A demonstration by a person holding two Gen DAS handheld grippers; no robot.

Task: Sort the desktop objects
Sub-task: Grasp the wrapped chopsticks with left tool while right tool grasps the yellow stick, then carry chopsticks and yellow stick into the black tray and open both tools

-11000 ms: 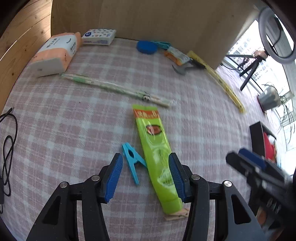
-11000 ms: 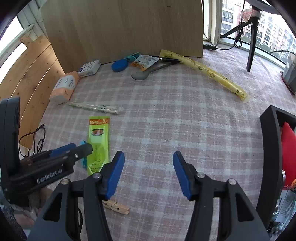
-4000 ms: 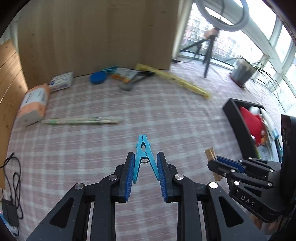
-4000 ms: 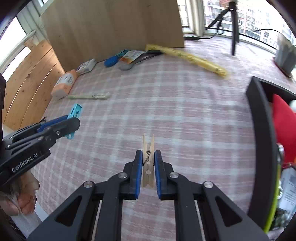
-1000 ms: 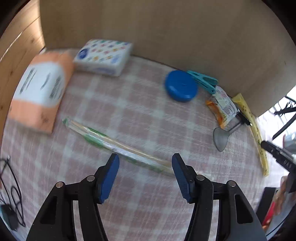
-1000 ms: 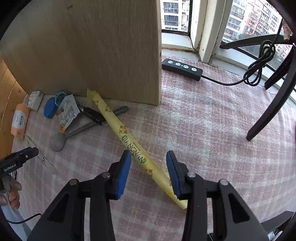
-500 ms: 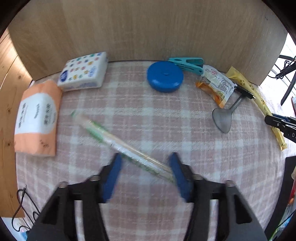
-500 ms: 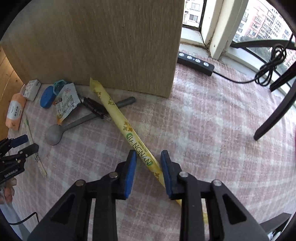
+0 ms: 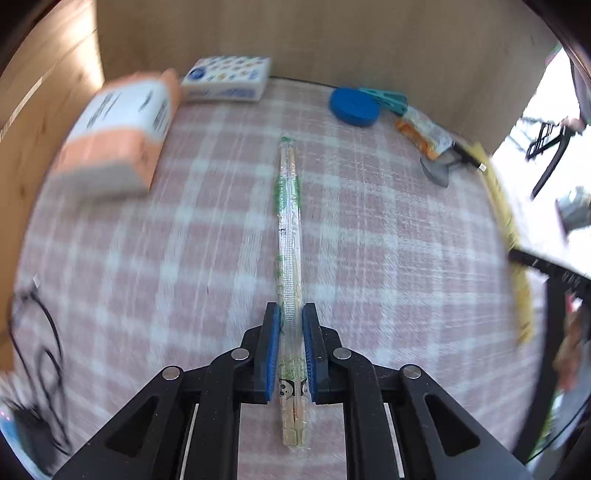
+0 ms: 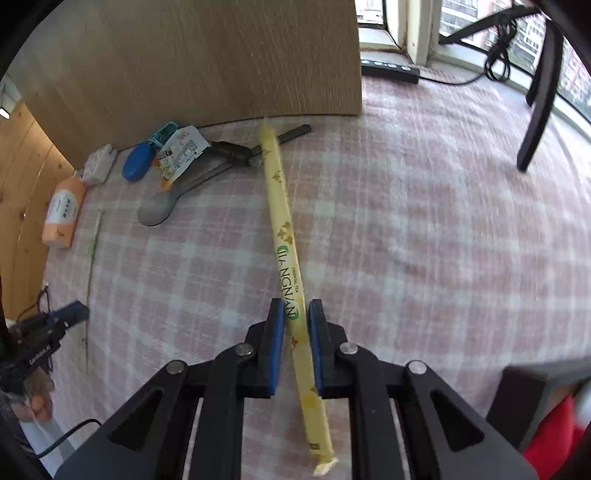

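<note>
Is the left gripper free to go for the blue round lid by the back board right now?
Probably not: the left gripper is shut on the wrapped chopsticks, so the blue round lid must wait, though the cloth between looks unobstructed.

Home sunroom: checked tablecloth (image 10: 424, 221), tissue pack (image 9: 114, 136), windows (apartment blocks outside) (image 10: 465, 14).

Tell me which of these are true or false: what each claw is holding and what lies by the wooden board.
1. The left gripper is shut on the wrapped chopsticks. True.
2. The right gripper holds a grey spoon. False: it grips the long yellow tea packet; the spoon lies on the cloth.
3. A blue round lid lies near the wooden board. True.
4. The orange tissue pack is stacked on the white tissue pack. False: they lie side by side.
</note>
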